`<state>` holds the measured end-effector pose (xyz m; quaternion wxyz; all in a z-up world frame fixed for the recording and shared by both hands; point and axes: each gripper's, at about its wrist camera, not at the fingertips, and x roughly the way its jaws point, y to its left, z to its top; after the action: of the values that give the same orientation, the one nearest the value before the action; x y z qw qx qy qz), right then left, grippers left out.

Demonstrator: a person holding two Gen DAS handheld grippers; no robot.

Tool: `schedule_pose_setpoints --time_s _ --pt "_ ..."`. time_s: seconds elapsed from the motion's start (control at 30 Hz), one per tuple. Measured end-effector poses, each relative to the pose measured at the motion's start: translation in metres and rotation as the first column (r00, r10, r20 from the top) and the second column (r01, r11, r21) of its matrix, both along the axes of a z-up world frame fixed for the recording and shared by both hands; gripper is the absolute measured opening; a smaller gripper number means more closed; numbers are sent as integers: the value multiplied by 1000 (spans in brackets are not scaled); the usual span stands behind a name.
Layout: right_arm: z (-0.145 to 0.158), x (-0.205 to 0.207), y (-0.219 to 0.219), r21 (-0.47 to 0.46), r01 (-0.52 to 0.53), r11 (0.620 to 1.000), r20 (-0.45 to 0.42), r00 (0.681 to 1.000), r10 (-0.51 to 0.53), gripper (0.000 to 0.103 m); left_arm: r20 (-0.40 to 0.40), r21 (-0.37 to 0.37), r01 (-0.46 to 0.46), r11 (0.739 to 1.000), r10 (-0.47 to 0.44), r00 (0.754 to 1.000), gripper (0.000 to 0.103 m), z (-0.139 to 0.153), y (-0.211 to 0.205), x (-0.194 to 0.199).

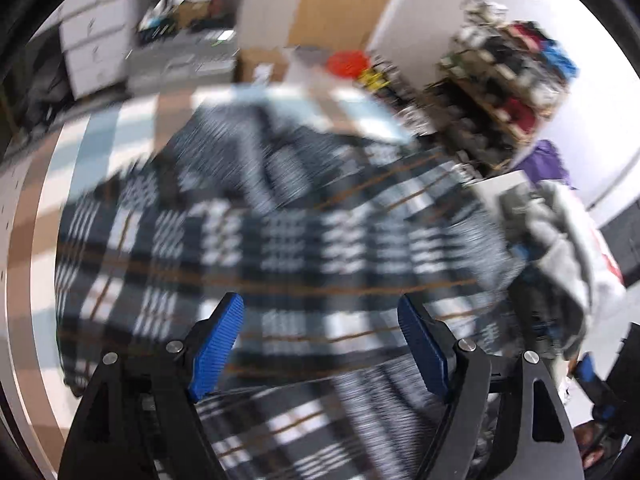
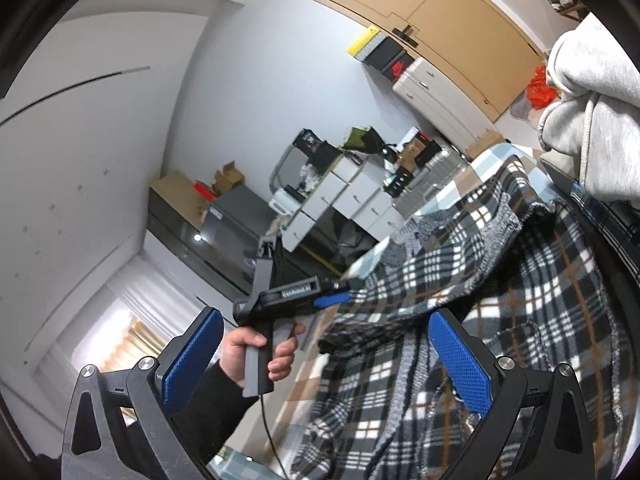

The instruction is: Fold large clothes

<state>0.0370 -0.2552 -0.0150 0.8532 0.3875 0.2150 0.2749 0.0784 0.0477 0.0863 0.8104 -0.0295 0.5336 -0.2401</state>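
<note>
A large black, white and brown plaid garment (image 1: 280, 220) lies spread and rumpled over a bed; the left wrist view of it is motion-blurred. My left gripper (image 1: 319, 304) hovers above the cloth, its blue pads wide apart with nothing between them. In the right wrist view a hand (image 2: 256, 352) holds that left gripper (image 2: 344, 292) at the near edge of the plaid garment (image 2: 500, 300). My right gripper (image 2: 326, 316) is open and holds nothing; its right finger stands in front of the cloth.
The bed has a checked blue, brown and white sheet (image 1: 100, 140). A grey hoodie (image 2: 592, 120) is heaped at the right. Against the walls stand white drawers (image 2: 352, 196) and a cluttered shelf (image 1: 500, 80).
</note>
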Motion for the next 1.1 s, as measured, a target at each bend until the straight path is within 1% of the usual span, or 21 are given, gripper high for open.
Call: schedule_pose_setpoints --time_s 0.13,0.2,0.23,0.27,0.33,0.43,0.5,0.57,0.6,0.63,0.73,0.77,0.8,0.83,0.87,0.93,0.97,1.0,1.03,1.07,1.1 --pt "-8 6 5 -41 -5 999 -43 999 3 103 -104 1 -51 999 50 993 76 -52 10 6" --pt "-11 9 7 -59 -8 998 -59 998 4 103 -116 -20 -74 997 71 991 75 -68 10 3" --pt "-12 10 9 -72 -8 997 -69 998 3 103 -73 -33 -82 996 79 994 77 -67 9 -3" --pt "-14 12 10 -92 -3 996 -83 997 -5 103 -70 -43 -75 996 72 995 84 -66 6 -6" --pt "-17 18 14 -154 14 988 -119 992 -33 103 -59 -54 -66 996 63 996 87 -66 2 -12" --pt "-14 28 25 -333 84 939 -124 984 -132 103 -47 -69 -91 993 88 995 87 -55 1 -22" --pt "-5 45 33 -448 130 884 -126 970 -206 103 -36 -117 -135 984 131 991 87 -52 6 -30" --pt "1 72 42 -527 109 843 -148 965 -217 103 -108 -173 -191 966 174 979 86 -67 13 -35" --pt "1 97 51 -598 74 798 -171 961 -217 103 -121 -201 -205 958 183 976 86 -73 17 -36" --pt "-1 117 58 -655 39 755 -195 956 -219 103 -79 -246 -213 945 200 977 86 -73 20 -44" --pt "-18 172 76 -773 -84 629 -278 936 -216 103 -92 -242 -206 948 189 978 86 -70 15 -42" --pt "-24 186 83 -819 -110 563 -280 933 -225 103 -106 -243 -210 947 189 976 86 -71 13 -41" --pt "-31 202 94 -878 -121 464 -256 936 -242 103 -114 -252 -214 944 191 975 86 -72 13 -41" --pt "-37 209 99 -900 -137 413 -253 937 -240 103 -115 -262 -217 940 193 974 86 -74 10 -42" --pt "-50 223 110 -925 -186 331 -269 937 -225 103 -108 -258 -210 943 187 976 86 -75 9 -42" --pt "-71 237 119 -936 -245 252 -301 929 -214 103 -74 -209 -165 964 152 986 86 -73 3 -42" --pt "-85 245 120 -933 -280 224 -331 915 -233 103 -55 -177 -139 974 131 990 86 -71 8 -43" --pt "-94 249 117 -922 -308 233 -361 901 -240 103 -38 -153 -121 981 117 992 86 -68 23 -49" --pt "-104 252 113 -901 -342 266 -407 880 -244 103 -18 -130 -104 986 102 995 86 -68 18 -50" --pt "-108 250 109 -894 -338 295 -412 878 -244 103 -1 -116 -89 989 90 996 86 -68 16 -51" --pt "-109 248 106 -893 -327 310 -407 881 -241 103 19 -101 -69 993 71 997 86 -68 13 -53"
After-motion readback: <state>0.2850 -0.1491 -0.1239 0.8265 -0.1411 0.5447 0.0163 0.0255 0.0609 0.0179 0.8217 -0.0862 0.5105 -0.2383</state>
